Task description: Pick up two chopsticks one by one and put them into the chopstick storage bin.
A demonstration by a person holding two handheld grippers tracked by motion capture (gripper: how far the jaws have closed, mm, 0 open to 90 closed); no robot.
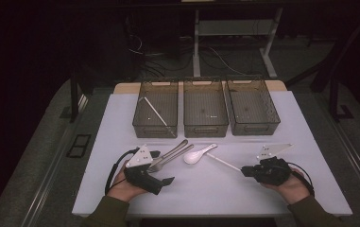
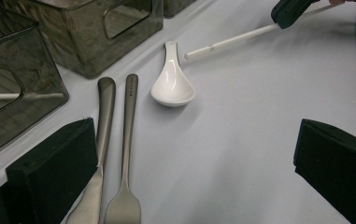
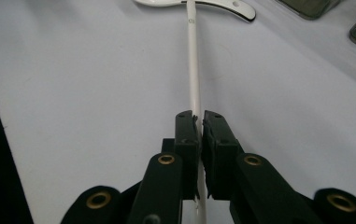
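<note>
While your right gripper (image 3: 199, 122) clamps the white chopstick (image 3: 193, 70) low over the table (image 1: 225, 184), tip beside the white spoon (image 2: 172, 84), your left gripper (image 2: 194, 158) stands wide.

tools (image 1: 161, 172): black, brass rivets | plates: grey triangular | sleeves (image 1: 107, 212): olive
</note>
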